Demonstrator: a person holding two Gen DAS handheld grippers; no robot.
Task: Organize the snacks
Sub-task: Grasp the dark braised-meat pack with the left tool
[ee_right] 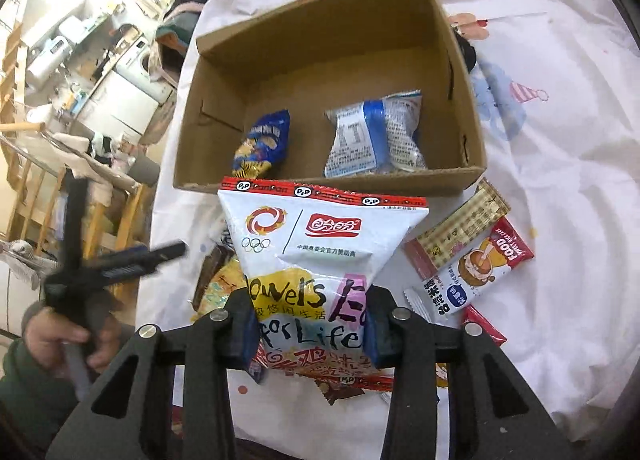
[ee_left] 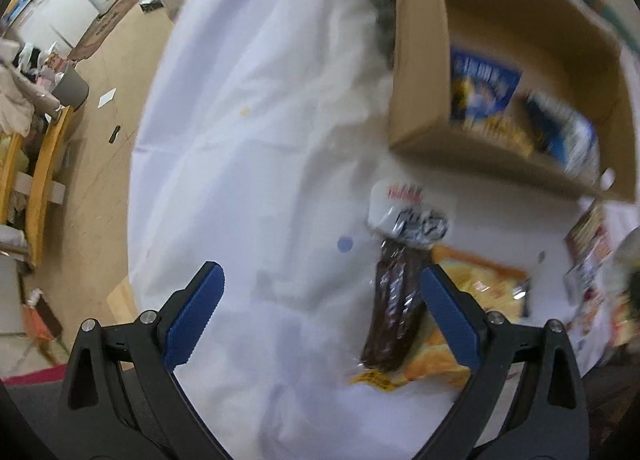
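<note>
In the right wrist view, at the bottom centre of the frame, the right tongs [ee_right: 308,336] are seen clamped on a white snack bag [ee_right: 320,260] with a red top seam and printed lettering; the blue pads press its lower half from both sides, and its long axis runs up the frame toward the cardboard box [ee_right: 328,184]. The box's near wall lies directly behind the bag's top edge, so the coming move is judged to be a short carry forward and over that wall. Inside the box a blue chip packet [ee_right: 264,144] and a clear blue-and-white pouch [ee_right: 376,136] are already placed, with free floor around them. To the right of the bag, loose snack bars [ee_right: 468,256] lie on the white-covered surface [ee_right: 560,180].

In the left wrist view, the left tongs [ee_left: 320,312] are held wide apart and empty, pointed down at the cloth; a dark wrapped bar [ee_left: 396,312] lies just inside the right-hand pad, lengthwise up the frame, over a yellow packet [ee_left: 480,288].
</note>
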